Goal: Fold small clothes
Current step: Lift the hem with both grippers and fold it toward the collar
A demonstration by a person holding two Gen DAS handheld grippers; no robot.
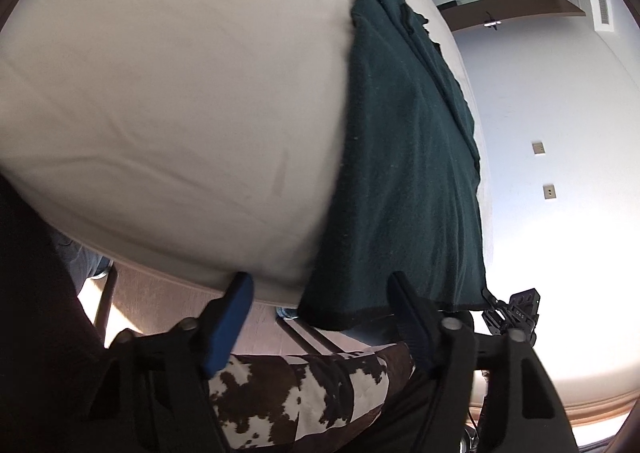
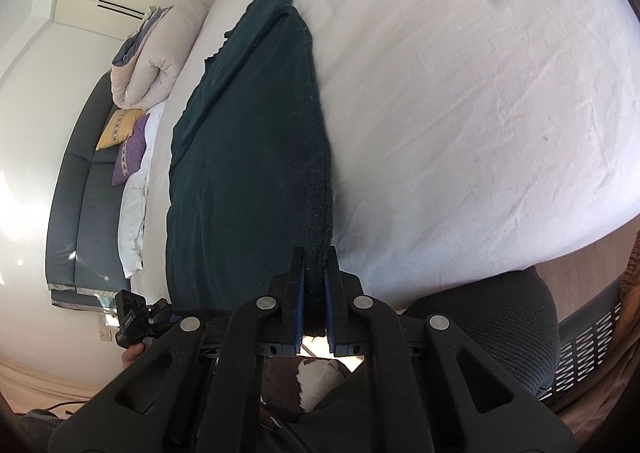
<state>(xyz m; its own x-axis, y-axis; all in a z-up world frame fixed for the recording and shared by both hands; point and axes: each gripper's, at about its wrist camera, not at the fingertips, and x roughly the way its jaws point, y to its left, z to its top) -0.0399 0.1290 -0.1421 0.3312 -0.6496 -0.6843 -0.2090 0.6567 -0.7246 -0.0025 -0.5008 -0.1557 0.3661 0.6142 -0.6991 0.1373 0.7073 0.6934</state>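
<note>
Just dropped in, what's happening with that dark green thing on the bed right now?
A person is folding a dark green garment laid out on the white bed sheet. The right gripper is shut on the garment's near edge. The left gripper is open at the near hem, its fingers spread on either side of the cloth's corner, not clamping it.

white-sheeted bed (image 2: pixel 480 93) — dark sofa (image 2: pixel 88 205) against pale wall (image 1: pixel 560 113).
</note>
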